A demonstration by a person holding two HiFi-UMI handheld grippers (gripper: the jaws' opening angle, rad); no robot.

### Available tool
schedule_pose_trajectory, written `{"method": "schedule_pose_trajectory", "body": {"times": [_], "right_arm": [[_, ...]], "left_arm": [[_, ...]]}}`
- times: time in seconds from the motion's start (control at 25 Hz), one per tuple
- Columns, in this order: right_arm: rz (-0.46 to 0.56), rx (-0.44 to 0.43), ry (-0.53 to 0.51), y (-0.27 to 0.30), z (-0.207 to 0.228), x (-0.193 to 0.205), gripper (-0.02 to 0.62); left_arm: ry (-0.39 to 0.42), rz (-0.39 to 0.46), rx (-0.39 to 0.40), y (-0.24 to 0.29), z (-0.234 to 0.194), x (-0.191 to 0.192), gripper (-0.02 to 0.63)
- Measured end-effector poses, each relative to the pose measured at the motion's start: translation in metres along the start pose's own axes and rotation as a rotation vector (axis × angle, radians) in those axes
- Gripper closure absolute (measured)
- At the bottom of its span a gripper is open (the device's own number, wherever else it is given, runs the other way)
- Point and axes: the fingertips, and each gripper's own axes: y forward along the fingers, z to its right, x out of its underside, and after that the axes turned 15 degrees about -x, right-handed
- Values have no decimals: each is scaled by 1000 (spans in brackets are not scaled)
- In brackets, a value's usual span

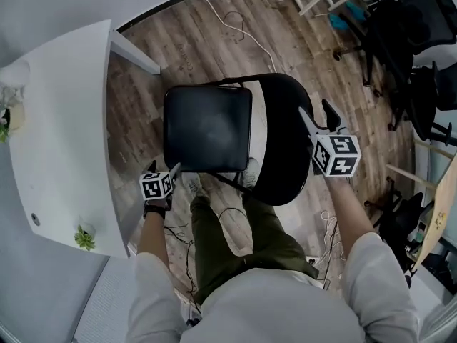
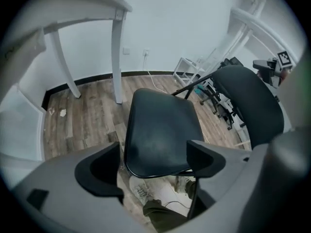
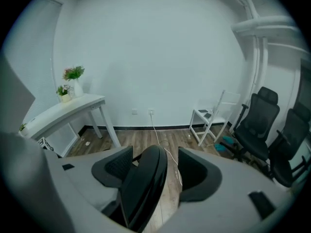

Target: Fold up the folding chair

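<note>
The chair (image 1: pixel 214 145) stands unfolded on the floor (image 1: pixel 186 41), right of the table (image 1: pixel 64 120). The right gripper (image 1: pixel 318 116) has its jaws gaping around the backrest (image 1: pixel 285 141) top, and the left gripper (image 1: pixel 164 171) gapes by the seat (image 1: pixel 203 116) edge. I'd clamp the backrest before lifting the seat.

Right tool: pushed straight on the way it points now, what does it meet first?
The chair's black backrest: its rim stands between the right tool's open jaws, apparently untouched. Depth is unclear; nothing else shows nearer.
</note>
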Motion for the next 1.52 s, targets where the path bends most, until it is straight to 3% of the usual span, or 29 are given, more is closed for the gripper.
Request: {"method": "schedule_pose_trajectory", "body": {"times": [0.24,0.4,0.6,0.8,0.88,1.32,1.52], "right_arm": [[-34,-39,153,38,16,13,284],[-99,-81,227,56,15,26,284],[-180,-130,348,71,14,40,285],[-212,-163,469,78,21,49,438],[-209,-174,500,77,22,50,440],[-209,-191,520,70,22,36,454],[-223,-201,524,49,20,19,460]], "left_arm": [[-25,-131,92,92,-16,17,173],[-62,-133,160,134,-22,9,172],[-132,-156,335,173,-16,6,169],[-203,-201,508,197,-8,15,169],[-224,-210,549,200,-6,16,161],[-210,-220,489,176,8,12,160],[-133,-224,476,132,40,10,163]]}}
